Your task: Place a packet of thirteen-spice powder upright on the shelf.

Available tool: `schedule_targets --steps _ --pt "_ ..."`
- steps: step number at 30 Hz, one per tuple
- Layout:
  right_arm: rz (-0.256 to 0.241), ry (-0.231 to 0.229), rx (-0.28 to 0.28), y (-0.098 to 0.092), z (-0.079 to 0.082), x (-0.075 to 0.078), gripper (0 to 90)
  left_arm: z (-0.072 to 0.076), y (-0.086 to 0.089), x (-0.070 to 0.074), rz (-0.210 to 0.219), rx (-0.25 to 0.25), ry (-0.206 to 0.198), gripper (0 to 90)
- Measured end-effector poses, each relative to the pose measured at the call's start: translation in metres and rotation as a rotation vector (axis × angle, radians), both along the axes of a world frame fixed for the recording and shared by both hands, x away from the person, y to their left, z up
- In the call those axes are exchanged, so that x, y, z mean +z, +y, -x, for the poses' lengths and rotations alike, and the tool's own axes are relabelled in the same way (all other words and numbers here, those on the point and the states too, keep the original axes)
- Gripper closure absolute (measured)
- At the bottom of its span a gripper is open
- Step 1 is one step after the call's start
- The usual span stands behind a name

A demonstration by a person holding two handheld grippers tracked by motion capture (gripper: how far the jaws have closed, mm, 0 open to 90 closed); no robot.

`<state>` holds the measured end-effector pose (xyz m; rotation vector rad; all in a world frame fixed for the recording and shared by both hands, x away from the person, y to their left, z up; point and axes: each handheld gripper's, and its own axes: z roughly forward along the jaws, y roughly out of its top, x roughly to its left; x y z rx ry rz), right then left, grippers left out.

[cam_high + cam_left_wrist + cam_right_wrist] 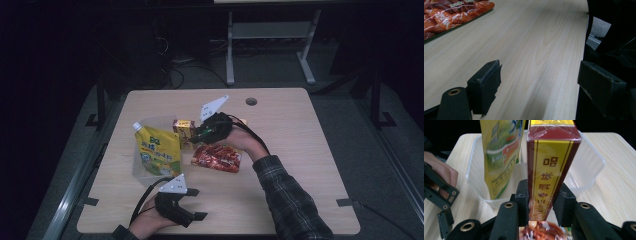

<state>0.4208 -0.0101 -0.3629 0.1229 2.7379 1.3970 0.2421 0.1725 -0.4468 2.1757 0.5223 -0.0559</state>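
Carton (549, 170) pinched upright in the right gripper (541, 200) at the clear tub's (594, 157) rim, seemingly bound inside beside the yellow pouch (499, 155), while the left gripper (539, 82) idles wide open, empty, above bare table (536, 37)

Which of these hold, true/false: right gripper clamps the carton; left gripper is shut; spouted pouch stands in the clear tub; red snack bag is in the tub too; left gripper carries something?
1. The right gripper clamps the maroon and yellow carton. True.
2. The left gripper is shut. False: its jaws stand wide apart over bare table.
3. The yellow spouted pouch stands in the clear tub. True.
4. The red snack bag is in the tub. False: it lies flat on the table beside it.
5. The left gripper carries something. False: nothing sits between its jaws.
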Motion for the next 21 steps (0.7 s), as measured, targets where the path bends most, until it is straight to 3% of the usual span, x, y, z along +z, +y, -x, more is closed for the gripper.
schedule_targets --steps 7,21 --pt "0.024 -0.024 0.042 0.018 -0.011 0.001 67.7 0.001 -0.001 0.000 0.002 -0.005 0.008 18.3" --pt "0.022 -0.005 0.086 0.041 -0.014 -0.009 67.7 0.001 -0.002 -0.001 -0.004 -0.022 0.011 18.5"
